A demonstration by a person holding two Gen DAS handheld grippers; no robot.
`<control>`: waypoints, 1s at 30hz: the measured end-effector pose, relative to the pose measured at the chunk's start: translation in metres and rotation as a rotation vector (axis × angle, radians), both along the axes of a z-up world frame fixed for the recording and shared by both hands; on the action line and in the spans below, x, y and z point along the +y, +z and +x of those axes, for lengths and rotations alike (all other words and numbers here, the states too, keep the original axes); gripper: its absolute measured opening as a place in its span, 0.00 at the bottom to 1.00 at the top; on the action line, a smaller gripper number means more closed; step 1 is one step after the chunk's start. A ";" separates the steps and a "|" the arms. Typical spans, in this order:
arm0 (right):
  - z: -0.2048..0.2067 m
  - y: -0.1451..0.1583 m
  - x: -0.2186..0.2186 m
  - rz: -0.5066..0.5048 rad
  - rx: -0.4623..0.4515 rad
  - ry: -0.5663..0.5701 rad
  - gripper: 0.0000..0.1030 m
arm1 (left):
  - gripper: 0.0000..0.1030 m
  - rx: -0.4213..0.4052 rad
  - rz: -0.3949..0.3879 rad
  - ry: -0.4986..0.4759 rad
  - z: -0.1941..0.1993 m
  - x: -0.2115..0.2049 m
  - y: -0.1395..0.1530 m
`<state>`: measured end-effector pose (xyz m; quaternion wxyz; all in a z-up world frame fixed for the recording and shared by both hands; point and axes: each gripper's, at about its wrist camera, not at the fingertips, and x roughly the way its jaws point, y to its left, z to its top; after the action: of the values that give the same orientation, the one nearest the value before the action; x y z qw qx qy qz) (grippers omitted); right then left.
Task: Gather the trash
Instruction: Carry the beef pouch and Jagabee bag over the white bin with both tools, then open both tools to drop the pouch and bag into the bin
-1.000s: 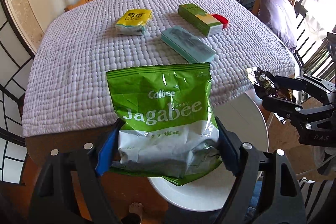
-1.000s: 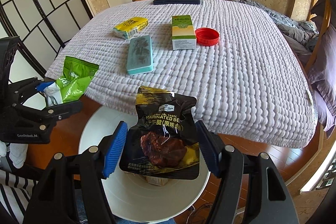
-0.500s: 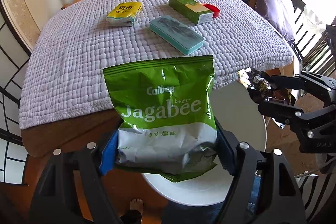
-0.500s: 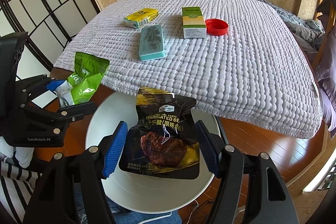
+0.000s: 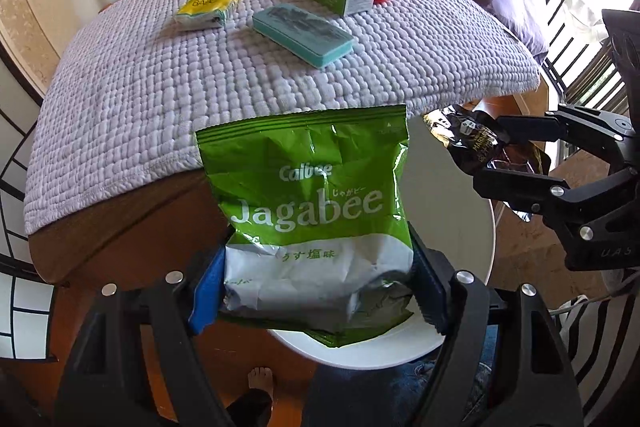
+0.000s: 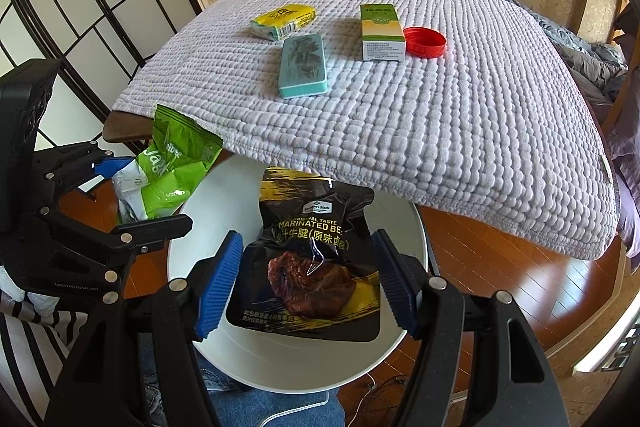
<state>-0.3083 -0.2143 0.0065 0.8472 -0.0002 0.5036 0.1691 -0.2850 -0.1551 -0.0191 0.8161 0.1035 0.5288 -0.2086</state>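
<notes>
Left fingers (image 5: 224,279) grip green chip bag (image 5: 312,203), right fingers (image 6: 222,279) grip black pouch (image 6: 312,259), both over white bin (image 6: 272,359)

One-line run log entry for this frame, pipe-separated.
left gripper: shut on green Jagabee snack bag | right gripper: shut on black marinated beef pouch | both above round white bin | release: not yet

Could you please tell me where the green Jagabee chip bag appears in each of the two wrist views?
Left wrist view: the green Jagabee chip bag fills the lower centre, clamped in the left tool above the white bin.
Right wrist view: the same bag sits at the left edge, crumpled.
Shared landmark: the teal case on the quilt.
</notes>
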 end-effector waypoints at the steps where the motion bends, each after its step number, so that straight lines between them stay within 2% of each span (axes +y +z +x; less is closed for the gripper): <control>1: 0.000 -0.001 0.001 0.000 0.003 0.003 0.64 | 0.76 0.003 0.001 -0.004 -0.001 -0.001 -0.001; 9: -0.002 -0.007 0.002 -0.007 0.023 0.010 0.63 | 0.76 0.042 0.013 -0.039 -0.008 -0.009 -0.015; 10: -0.002 -0.008 0.002 -0.007 0.024 0.010 0.56 | 0.76 0.045 0.015 -0.039 -0.008 -0.009 -0.017; 11: -0.002 -0.009 0.002 -0.007 0.030 0.012 0.56 | 0.76 0.048 0.016 -0.039 -0.009 -0.010 -0.019; 18: 0.002 -0.031 0.001 -0.020 0.067 -0.002 0.55 | 0.76 0.082 0.019 -0.021 -0.006 -0.008 -0.037; 30: 0.003 -0.043 0.002 -0.026 0.071 -0.030 0.56 | 0.78 0.097 0.036 -0.044 -0.001 -0.025 -0.062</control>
<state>-0.3052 -0.2127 -0.0369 0.8311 0.0025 0.5356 0.1495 -0.2861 -0.1800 -0.0811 0.7827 0.1195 0.5692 -0.2217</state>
